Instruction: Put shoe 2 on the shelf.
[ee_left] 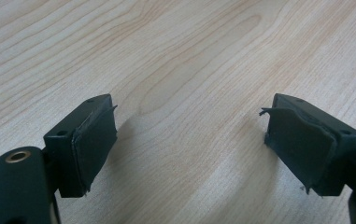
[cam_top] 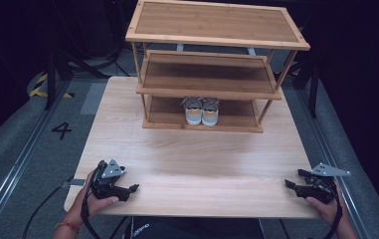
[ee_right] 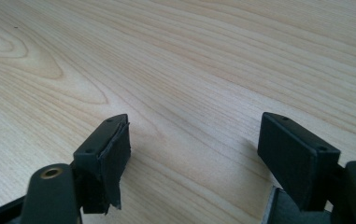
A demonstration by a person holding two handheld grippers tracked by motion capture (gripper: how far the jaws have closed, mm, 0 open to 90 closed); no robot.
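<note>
1. The left gripper (cam_top: 133, 188) is held at the table's (cam_top: 187, 154) near left edge, jaws wide, nothing gripped.
2. The shoes (cam_top: 201, 110) are seen on the rack's (cam_top: 217, 25) bottom shelf; they could be knocked askew if approached carelessly.
3. The right gripper (cam_top: 287, 183) is held near right, jaws wide, empty.

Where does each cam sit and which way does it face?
High view: above the person's side, looking forward and down at the table, the shelf rack and the shoes; both hands with the left claw and right claw show.
Left gripper view: rides the left claw, looking along its open jaws at tabletop.
Right gripper view: same on the right claw.
Shared: the light wood tabletop.
</note>
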